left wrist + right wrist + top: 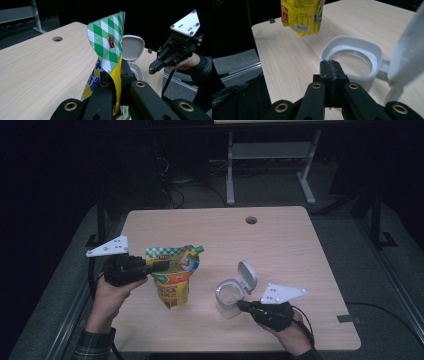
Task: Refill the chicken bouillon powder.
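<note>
Both tools clenched: left tool (162,265) grasping pouch (173,280), right tool (241,305) empty beside jar (229,296); far surface (280,245) stays free.

Black claws (165,265), grey screwed plates (107,246), plaid sleeve (92,346)

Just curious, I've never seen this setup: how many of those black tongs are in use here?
2. The left tongs are shut on the yellow pouch; the right tongs are shut, empty, beside the open jar.
</note>
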{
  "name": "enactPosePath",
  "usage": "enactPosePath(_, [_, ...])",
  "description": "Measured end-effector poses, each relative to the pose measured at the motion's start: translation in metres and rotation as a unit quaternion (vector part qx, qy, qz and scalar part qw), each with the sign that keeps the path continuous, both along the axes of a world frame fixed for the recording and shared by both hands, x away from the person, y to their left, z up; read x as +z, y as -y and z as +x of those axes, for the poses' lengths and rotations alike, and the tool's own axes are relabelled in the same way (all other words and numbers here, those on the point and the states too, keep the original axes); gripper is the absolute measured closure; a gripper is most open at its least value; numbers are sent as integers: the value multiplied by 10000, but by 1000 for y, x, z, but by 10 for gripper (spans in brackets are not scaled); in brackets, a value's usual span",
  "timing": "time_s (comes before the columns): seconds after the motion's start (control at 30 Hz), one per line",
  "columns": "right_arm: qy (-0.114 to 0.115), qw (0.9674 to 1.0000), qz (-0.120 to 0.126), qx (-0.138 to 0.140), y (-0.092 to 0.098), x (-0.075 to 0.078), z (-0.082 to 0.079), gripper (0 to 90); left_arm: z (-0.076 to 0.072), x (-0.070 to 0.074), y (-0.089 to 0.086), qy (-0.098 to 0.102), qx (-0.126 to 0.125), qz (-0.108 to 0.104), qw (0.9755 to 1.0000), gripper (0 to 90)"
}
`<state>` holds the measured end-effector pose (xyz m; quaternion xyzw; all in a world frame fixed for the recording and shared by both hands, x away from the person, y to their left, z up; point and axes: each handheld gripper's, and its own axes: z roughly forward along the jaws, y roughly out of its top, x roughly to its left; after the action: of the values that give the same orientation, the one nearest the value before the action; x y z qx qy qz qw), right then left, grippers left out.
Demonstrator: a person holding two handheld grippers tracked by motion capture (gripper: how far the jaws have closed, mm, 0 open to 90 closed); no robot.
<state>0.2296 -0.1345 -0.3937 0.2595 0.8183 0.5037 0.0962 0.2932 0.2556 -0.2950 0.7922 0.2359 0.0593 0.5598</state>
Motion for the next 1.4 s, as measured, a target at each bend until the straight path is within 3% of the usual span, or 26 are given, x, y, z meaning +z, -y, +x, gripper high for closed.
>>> enactPosePath(0.7, [406,9990,-176,51,-62,21,25,897,-5,36,9,174,-294,2,9994,900])
enactPosePath(1.1, [307,9995,-105,-40,-85,13,47,897,-9,56,19,281,-479,-57,9984,900])
enactPosePath(1.4, [338,9994,-48,-106,-93,11,50,898,-14,56,32,313,-637,-97,9974,900])
